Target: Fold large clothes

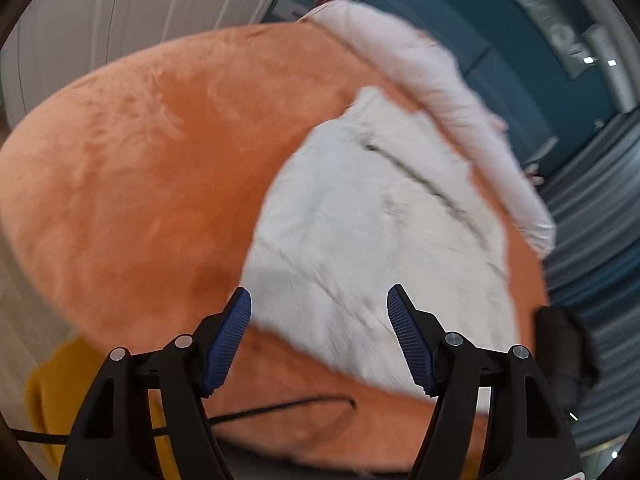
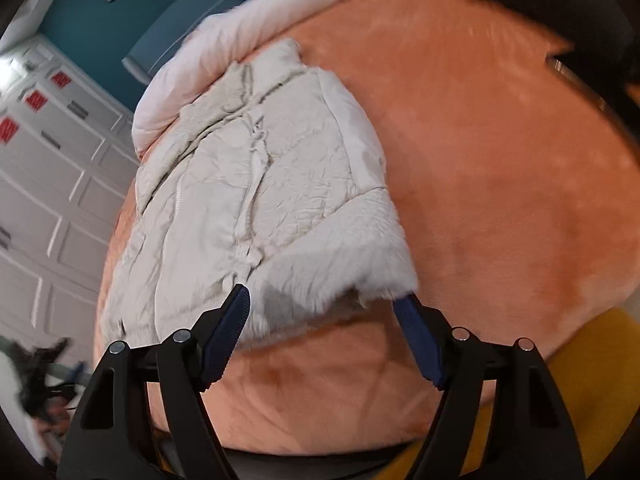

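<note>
Okay, reading my two wrist views left to right. Left wrist view is heavily smeared, so detail is poor. Far left there's a pale curtain-like wall (image 1: 100, 20), then the orange plush cover (image 1: 132, 168) fills most of the picture. The white jacket (image 1: 360, 220) lies on it right of centre, its seams only dark streaks. Behind it, a pink blanket (image 1: 440, 80) runs along the far edge. Left gripper (image 1: 319, 336) has its jaws spread with nothing pinched; the jacket's near hem sits past the fingertips, and whether the pads touch it I can't tell. A black cable (image 1: 280, 406) crosses under the fingers. Something mustard yellow (image 1: 52, 392) is cut off at lower left. A dark blurred lump (image 1: 560, 344) at the right edge I can't identify.

Right wrist view is sharper. On the left are white panelled doors (image 2: 60, 200) with red tags, and a dark tangle at lower left that I can't make out. The jacket (image 2: 260, 184) shows properly here: crinkled shell, centre zip, collar at the far end, furry hem nearest me. None of that reads in the left view. Right gripper (image 2: 323, 334) also has jaws spread, clamping nothing; the hem corner overlaps the tip of the right finger (image 2: 416, 336), contact unclear. Orange cover (image 2: 500, 180) continues right. A black shape (image 2: 560, 8) at top right is cropped and blurred.
</note>
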